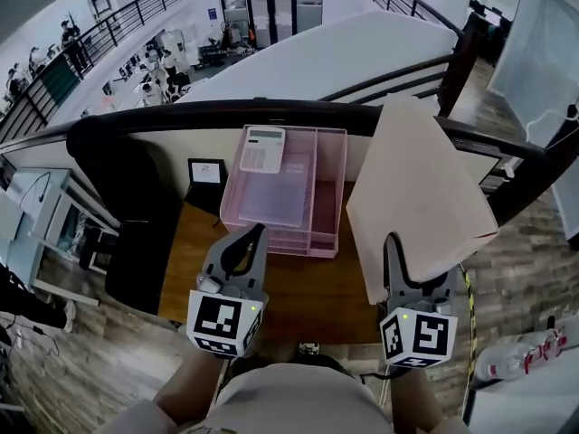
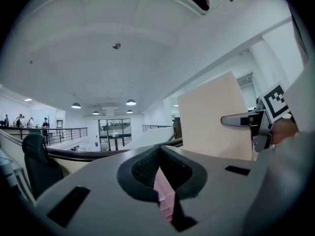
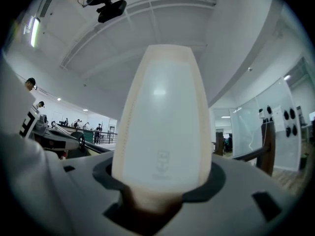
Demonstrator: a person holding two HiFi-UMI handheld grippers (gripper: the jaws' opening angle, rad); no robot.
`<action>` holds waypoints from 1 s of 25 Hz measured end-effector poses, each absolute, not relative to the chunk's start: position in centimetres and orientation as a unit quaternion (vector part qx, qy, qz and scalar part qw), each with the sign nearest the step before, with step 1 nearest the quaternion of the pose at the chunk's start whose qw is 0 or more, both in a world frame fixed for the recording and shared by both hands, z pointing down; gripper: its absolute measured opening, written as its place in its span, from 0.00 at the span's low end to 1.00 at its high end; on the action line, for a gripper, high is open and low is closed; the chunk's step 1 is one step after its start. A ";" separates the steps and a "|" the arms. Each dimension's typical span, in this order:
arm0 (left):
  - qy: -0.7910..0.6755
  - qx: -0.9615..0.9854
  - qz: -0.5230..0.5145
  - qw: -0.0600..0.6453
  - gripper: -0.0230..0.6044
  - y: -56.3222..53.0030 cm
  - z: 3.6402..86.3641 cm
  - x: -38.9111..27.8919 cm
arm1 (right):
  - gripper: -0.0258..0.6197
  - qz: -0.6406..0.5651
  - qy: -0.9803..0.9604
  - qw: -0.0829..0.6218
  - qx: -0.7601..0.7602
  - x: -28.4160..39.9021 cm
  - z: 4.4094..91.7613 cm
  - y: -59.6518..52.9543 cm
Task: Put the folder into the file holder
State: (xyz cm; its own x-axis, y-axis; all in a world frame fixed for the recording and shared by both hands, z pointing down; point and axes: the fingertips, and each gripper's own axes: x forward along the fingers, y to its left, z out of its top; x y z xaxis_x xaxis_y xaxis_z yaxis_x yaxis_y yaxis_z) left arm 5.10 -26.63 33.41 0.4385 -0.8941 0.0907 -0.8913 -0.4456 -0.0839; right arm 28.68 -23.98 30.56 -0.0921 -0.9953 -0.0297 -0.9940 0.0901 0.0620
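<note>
A large beige folder (image 1: 416, 188) stands tilted above the desk's right side, with my right gripper (image 1: 392, 242) shut on its lower edge. In the right gripper view the folder (image 3: 160, 117) rises straight out of the gripper (image 3: 157, 191) and fills the middle. The pink file holder (image 1: 326, 206) sits at the back of the wooden desk (image 1: 298, 287), left of the folder. My left gripper (image 1: 258, 231) hangs just in front of the holder, shut and holding nothing. From the left gripper (image 2: 158, 168), the folder (image 2: 211, 124) shows to the right and a pink strip of the holder (image 2: 161, 188) shows low between the jaws.
A white calculator (image 1: 262, 148) lies on the holder's back left corner. A small framed card (image 1: 206, 171) stands left of the holder. A black chair (image 1: 113, 165) is at the desk's left, a dark curved railing (image 1: 271, 111) runs behind it, and a plastic bottle (image 1: 529, 351) lies at the lower right.
</note>
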 end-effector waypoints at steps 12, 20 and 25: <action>0.573 -0.814 -0.096 0.008 0.04 -29.7 34.7 6.0 | 0.51 -0.003 -0.766 0.019 0.642 30.8 33.2 -29.0; 0.564 -0.820 -0.098 0.009 0.04 -30.6 34.6 5.7 | 0.52 0.002 -0.762 0.024 0.648 29.8 33.5 -30.0; 0.557 -0.825 -0.096 0.008 0.04 -31.3 34.6 4.8 | 0.52 0.008 -0.759 0.038 0.649 27.9 34.3 -31.1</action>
State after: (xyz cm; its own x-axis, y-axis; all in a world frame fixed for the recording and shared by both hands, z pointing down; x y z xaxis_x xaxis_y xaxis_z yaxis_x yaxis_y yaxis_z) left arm 4.84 -31.26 34.61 0.3612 -0.9203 0.1501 -0.9173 -0.3796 -0.1204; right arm 27.89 -31.08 34.30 -0.1537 -0.9857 0.0692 -0.9870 0.1565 0.0372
